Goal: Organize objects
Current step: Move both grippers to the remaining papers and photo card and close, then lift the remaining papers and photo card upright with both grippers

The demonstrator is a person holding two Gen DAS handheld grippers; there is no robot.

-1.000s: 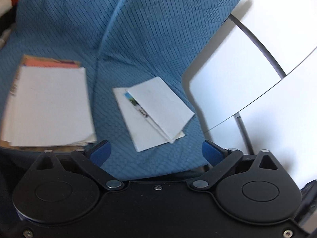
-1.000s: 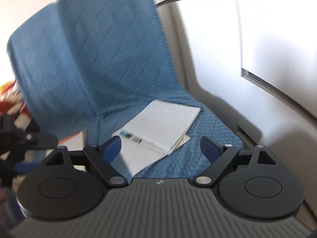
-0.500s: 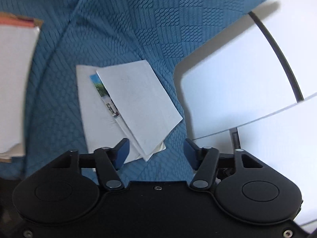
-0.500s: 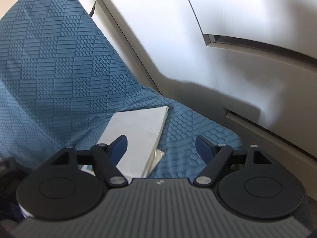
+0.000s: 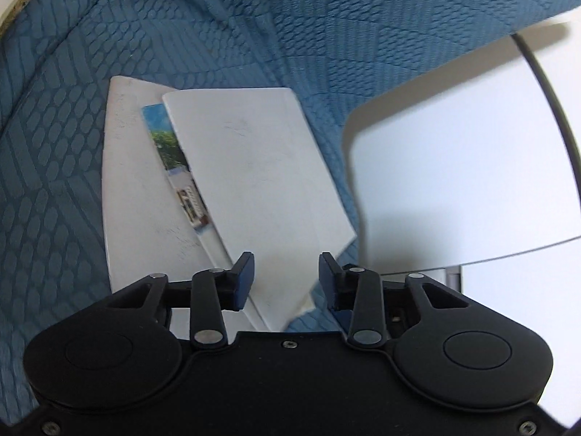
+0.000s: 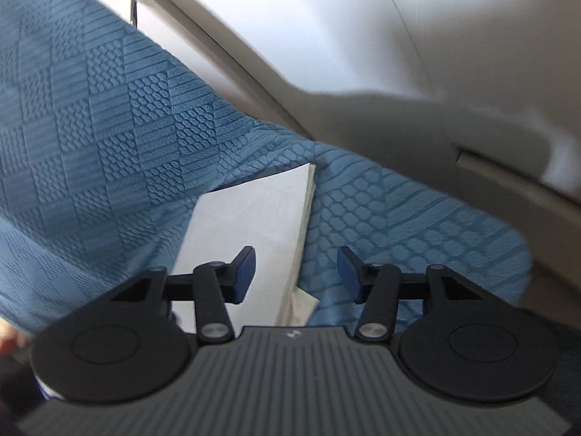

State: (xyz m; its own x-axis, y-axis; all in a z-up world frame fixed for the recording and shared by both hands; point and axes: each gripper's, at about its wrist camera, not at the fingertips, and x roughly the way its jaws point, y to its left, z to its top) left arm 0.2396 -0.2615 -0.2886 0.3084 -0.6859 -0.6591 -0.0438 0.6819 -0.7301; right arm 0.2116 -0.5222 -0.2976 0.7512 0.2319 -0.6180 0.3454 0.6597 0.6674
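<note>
Both grippers, left and right, have been closing yet grip nothing, near corner of the papers between the fingers; thin, floppy, slippery sheets, best pinched at that corner.

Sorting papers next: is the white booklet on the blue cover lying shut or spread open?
Shut: the white booklet lies flat, its plain cover up, overlapping a picture leaflet.

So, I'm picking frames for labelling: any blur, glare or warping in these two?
Left wrist view: fairly sharp on the papers, the white panel is bright and featureless, and fisheye bends its edges. Right wrist view: the grey trim at top right is smeared by motion, the blue cover stays crisp, and a soft shadow lies across the trim.
</note>
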